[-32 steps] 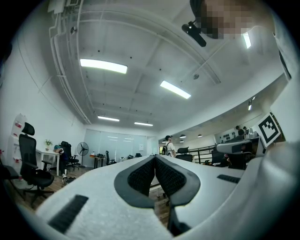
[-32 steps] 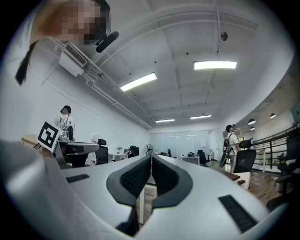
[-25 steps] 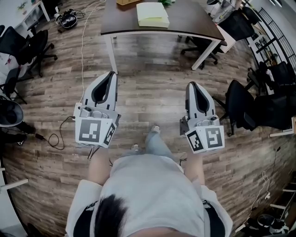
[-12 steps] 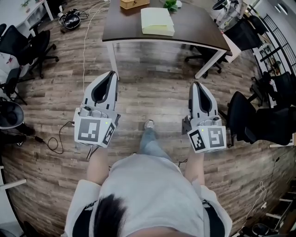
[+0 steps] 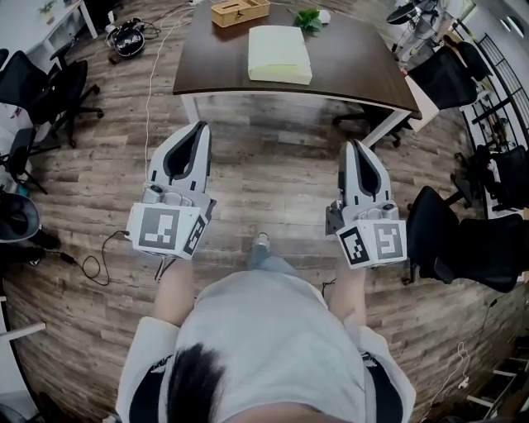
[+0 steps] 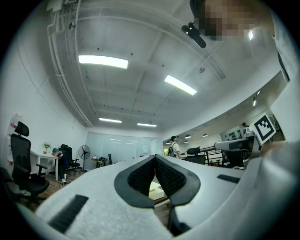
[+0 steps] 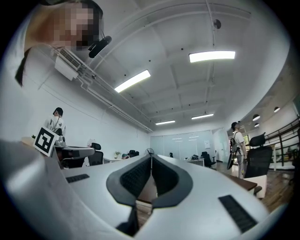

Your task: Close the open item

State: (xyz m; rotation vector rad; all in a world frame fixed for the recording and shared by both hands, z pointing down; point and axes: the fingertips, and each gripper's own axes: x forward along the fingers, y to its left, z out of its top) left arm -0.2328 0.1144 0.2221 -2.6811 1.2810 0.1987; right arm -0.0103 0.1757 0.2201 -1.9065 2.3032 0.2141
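Stepped closer to the table (image 5: 355,49), left gripper (image 5: 198,129) and right gripper (image 5: 354,147) fully closed on nothing, short of its near edge; box (image 5: 239,11) at its far edge, perhaps the open item, not yet reachable.

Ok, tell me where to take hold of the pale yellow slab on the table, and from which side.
Probably take the pale yellow slab by its near edge, coming from the person's side of the table. It lies flat, that edge shows some thickness for the jaws, and the wooden box and plant crowd the far side. Any lid seam is too small to see.
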